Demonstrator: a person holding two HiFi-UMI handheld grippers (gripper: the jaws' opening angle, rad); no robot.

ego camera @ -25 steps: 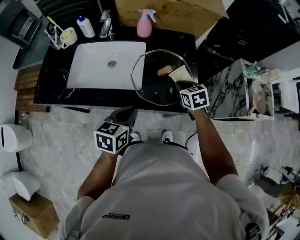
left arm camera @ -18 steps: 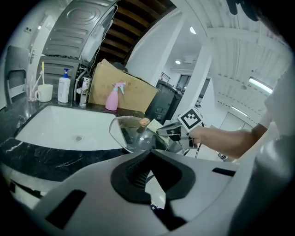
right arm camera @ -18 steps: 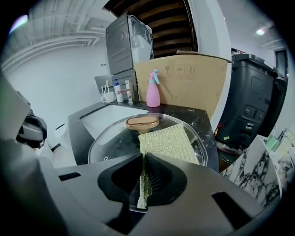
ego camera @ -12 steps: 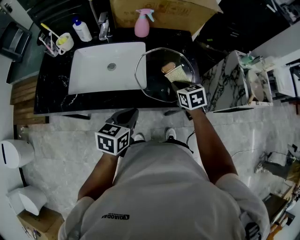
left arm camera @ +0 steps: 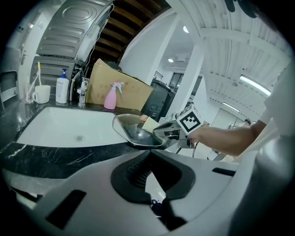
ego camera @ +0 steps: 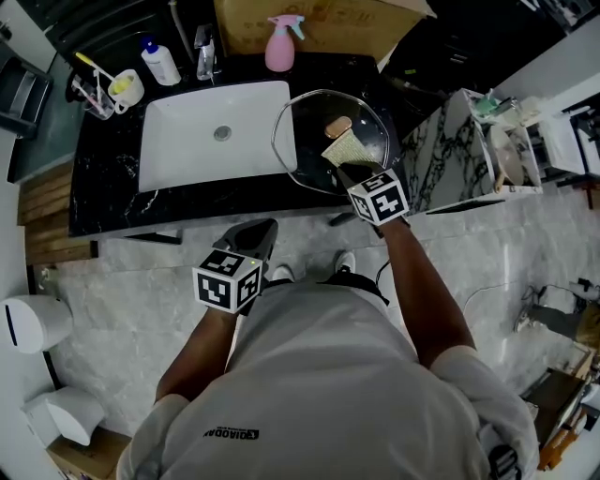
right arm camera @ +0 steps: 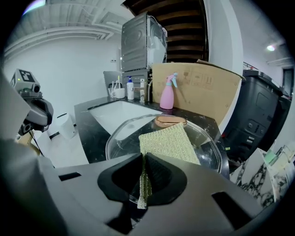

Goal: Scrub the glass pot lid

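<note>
black marble counter (ego camera: 112, 202): white sink (ego camera: 187, 141), glass lid (ego camera: 305, 131), pink spray bottle (ego camera: 278, 47), pump bottle (ego camera: 159, 64), cup (ego camera: 125, 89), cardboard box (ego camera: 347, 23).

Readable text: hardly any.
My shirt (ego camera: 319, 375) carries one short dark print line (ego camera: 230, 433), too blurred to spell out; the cardboard box (right arm camera: 203, 90) shows faint marks, unreadable.

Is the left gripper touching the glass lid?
No: the left gripper hangs off the counter, apart from the glass lid, jaws together on nothing.
</note>
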